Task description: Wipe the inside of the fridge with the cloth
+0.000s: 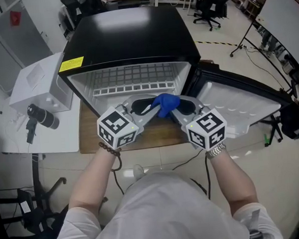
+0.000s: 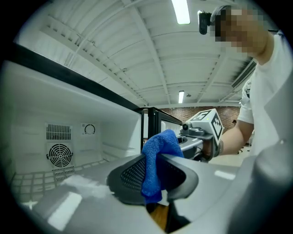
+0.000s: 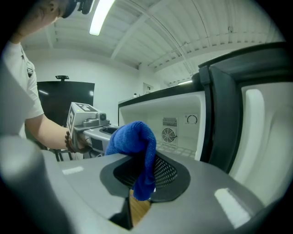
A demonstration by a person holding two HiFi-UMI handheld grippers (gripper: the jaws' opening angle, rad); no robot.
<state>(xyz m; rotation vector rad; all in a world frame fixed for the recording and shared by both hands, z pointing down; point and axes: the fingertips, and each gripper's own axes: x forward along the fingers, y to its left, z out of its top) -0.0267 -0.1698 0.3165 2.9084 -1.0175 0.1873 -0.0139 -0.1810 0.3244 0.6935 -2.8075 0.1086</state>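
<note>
Status: both grippers are on the cloth at once.

- left gripper: fingers closed down to a narrow gap, with a fold of the blue cloth pinched between the pads. The rest bunches up above the fingers and a short tail hangs below.
- right gripper: same picture from its own view. Its fingers are nearly together and clamped on the cloth, with a hump on top and the end dangling under.
- The two grippers come in from opposite sides and meet tip to tip, the cloth bridging them. Each one's marker cube shows in the other's view.

Cloth position: held in the air just in front of the open fridge, about centre of the opening and over the wooden board the fridge stands on. It's outside the cavity. I can't see it touching any inner wall or the wire shelf.

Fridge: black top, white interior. The door is swung wide open on my right. The fan grille on the back wall shows in both gripper views, well behind the cloth.

Other: a white box stands just left of the fridge.
</note>
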